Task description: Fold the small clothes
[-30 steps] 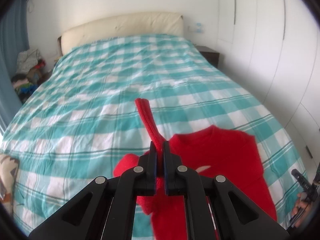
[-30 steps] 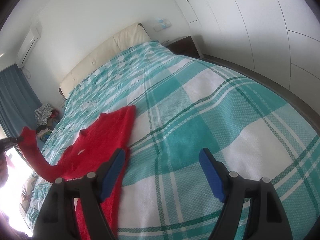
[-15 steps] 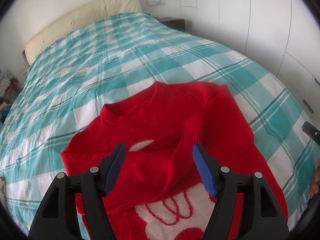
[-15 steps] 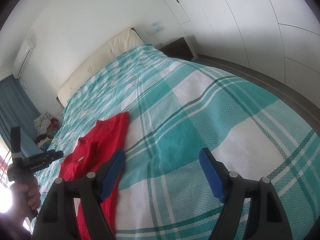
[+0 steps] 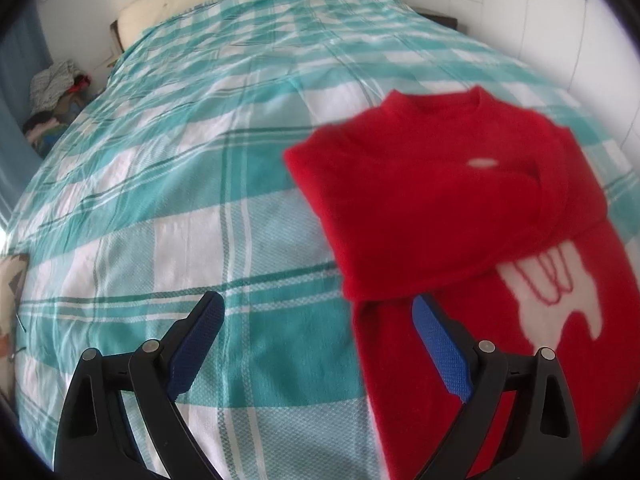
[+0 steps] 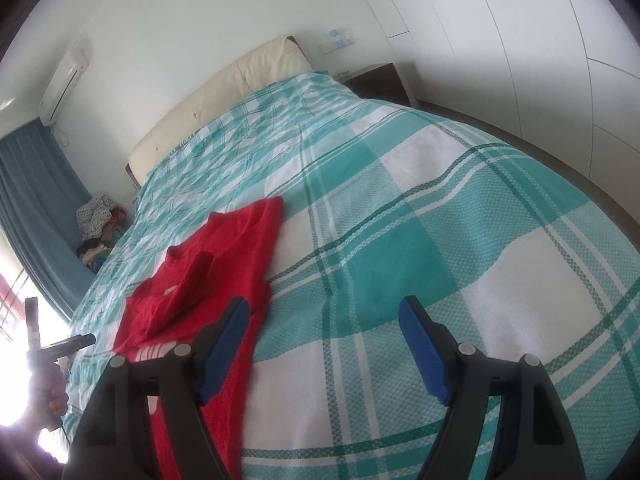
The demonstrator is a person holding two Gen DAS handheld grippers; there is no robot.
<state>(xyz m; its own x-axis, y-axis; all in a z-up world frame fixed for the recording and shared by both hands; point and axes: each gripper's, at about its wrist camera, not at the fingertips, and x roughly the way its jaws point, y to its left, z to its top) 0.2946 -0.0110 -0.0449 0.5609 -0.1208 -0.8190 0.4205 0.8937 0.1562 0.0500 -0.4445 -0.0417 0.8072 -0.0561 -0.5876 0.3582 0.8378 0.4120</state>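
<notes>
The red sweater (image 5: 460,200) lay flat on the checked bedspread (image 5: 200,220), near the foot of the bed, with one sleeve (image 5: 420,248) folded across its chest and a white knitted figure (image 5: 560,300) showing below the fold. The left gripper (image 5: 316,344) hung over the sweater's edge; its jaws had just been opening and stood wide apart, holding nothing, with one blue pad over the red knit and the other over the bedspread. Whether that pad touched the sweater could not be told. The right gripper (image 6: 324,344) was beside the sweater's other edge, its jaws apart and empty above the bedspread. The sweater's hem was cut off by the frame, and the left wrist view was blurred. A pile of clothes (image 6: 96,220) lay beyond the sweater, beside the bed.
</notes>
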